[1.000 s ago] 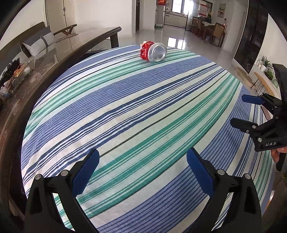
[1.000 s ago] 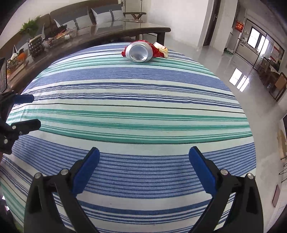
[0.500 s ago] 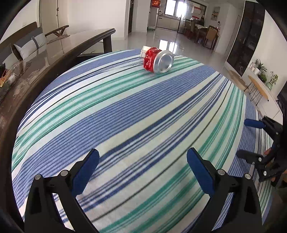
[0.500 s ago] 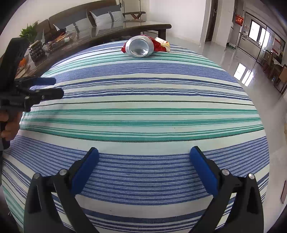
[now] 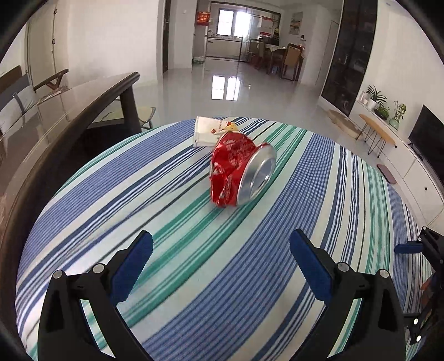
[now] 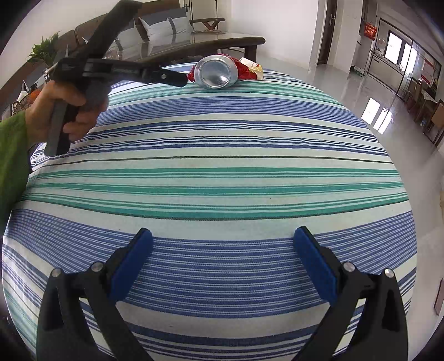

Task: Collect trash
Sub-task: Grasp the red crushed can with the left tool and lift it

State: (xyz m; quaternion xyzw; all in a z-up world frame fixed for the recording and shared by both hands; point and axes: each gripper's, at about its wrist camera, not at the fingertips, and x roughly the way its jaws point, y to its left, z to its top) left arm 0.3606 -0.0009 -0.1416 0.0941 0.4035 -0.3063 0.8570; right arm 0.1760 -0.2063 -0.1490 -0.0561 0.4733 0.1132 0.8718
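A crushed red can [image 5: 238, 172] lies on its side on the striped tablecloth [image 5: 319, 194], silver end toward me. A crumpled white paper wrapper [image 5: 208, 130] lies just behind it. My left gripper [image 5: 220, 250] is open and empty, a short way in front of the can. In the right wrist view the can [image 6: 215, 70] and wrapper [image 6: 251, 70] sit at the far edge, with the left gripper [image 6: 166, 76] close beside the can. My right gripper [image 6: 222, 244] is open and empty, near the table's front.
A dark glass-topped table [image 5: 83, 102] stands close along the left side. A sofa with cushions [image 6: 163, 25] is behind it. Glossy open floor [image 5: 236, 91] lies beyond the striped table. A TV [image 5: 427, 138] and low side table [image 5: 377, 130] stand at the right.
My left gripper has moved forward toward the can, which now looks much larger and nearer. The right gripper has stayed near the front edge. Both stay open.
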